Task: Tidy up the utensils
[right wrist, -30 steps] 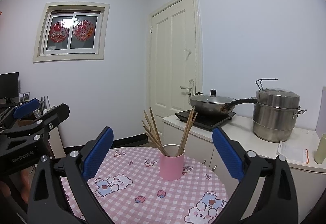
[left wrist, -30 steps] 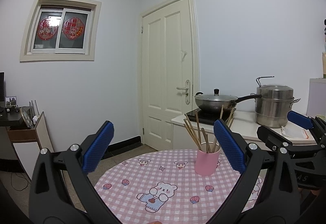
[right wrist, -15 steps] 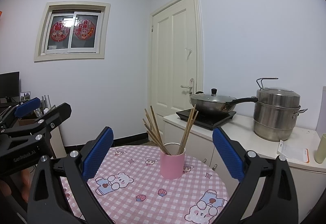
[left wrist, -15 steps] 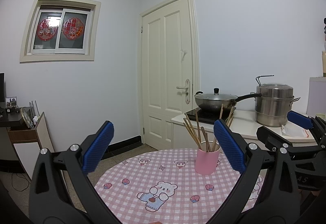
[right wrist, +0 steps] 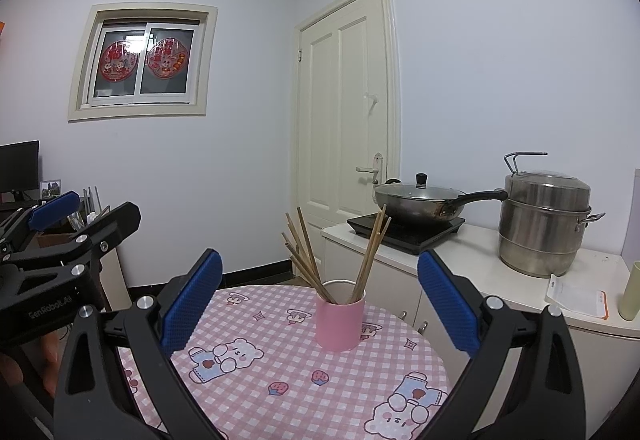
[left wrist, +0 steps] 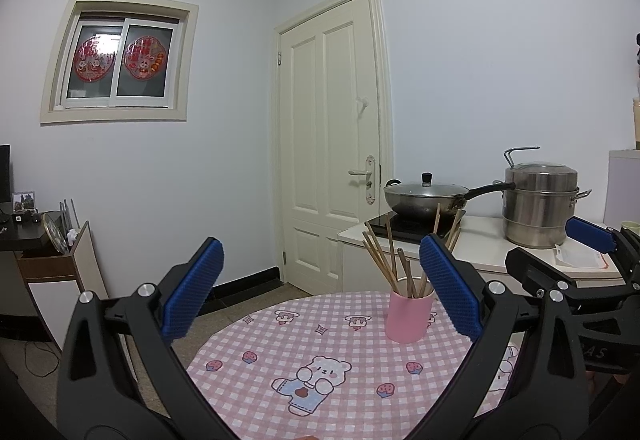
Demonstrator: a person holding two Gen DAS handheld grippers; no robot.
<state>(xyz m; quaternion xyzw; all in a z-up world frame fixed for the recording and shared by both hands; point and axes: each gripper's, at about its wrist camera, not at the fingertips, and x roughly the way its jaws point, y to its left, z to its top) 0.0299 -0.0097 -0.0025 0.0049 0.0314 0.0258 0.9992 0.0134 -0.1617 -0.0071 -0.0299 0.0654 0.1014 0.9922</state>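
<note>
A pink cup [left wrist: 409, 316] [right wrist: 340, 320] stands on the round table with a pink checked cloth [left wrist: 320, 352] [right wrist: 288, 372]. Several wooden chopsticks [left wrist: 384, 264] [right wrist: 308, 260] lean out of the cup. My left gripper [left wrist: 320, 292] is open, held above the near side of the table, with the cup behind its right finger. My right gripper [right wrist: 320, 296] is open too, and the cup sits between its fingers, farther away. Nothing is held in either one. Each gripper shows at the edge of the other's view.
A white counter [right wrist: 480, 260] behind the table carries an induction hob with a lidded wok [right wrist: 420, 200], a steel steamer pot [right wrist: 544, 224] and a white packet [right wrist: 576, 296]. A closed door [left wrist: 336, 144] is behind. A dark desk with a shelf [left wrist: 40, 252] stands on the left.
Both grippers have risen very slightly, so the table and cup sit a little lower in the views. Both stay open and empty.
</note>
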